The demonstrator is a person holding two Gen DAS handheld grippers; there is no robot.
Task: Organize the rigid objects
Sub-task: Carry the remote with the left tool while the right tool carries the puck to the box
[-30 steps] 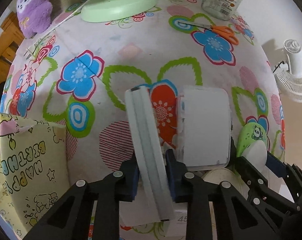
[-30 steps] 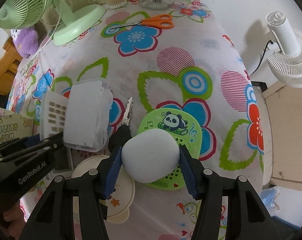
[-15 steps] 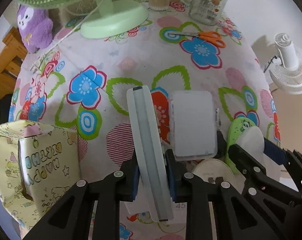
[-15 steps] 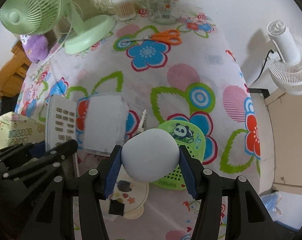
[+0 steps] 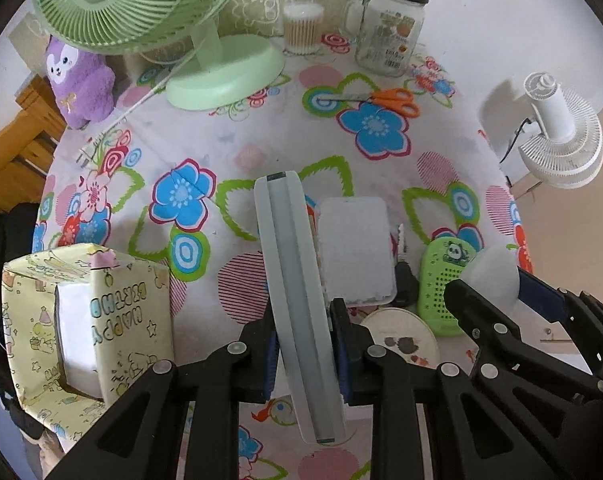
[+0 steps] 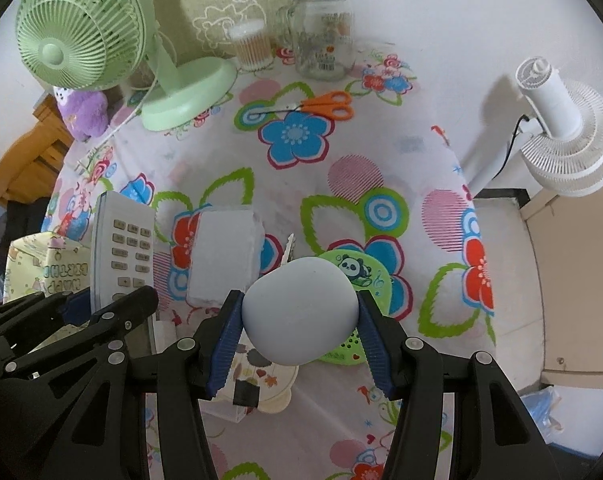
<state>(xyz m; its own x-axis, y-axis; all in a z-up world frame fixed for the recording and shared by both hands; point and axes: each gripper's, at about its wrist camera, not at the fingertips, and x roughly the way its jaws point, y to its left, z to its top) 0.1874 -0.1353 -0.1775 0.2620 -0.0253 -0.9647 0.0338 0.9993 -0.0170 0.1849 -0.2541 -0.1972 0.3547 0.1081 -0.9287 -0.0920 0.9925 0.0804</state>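
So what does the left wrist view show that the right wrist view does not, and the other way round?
Only the left wrist view shows the remote control edge-on between the left gripper's fingers, and the yellow birthday box's torn side.

Only the right wrist view shows the remote's buttons, the round face of the pale blue-grey object that the right gripper holds, and the floor beside the white fan.

Both show the green fan, orange scissors, glass jar, white tray, green panda piece and the purple plush toy.
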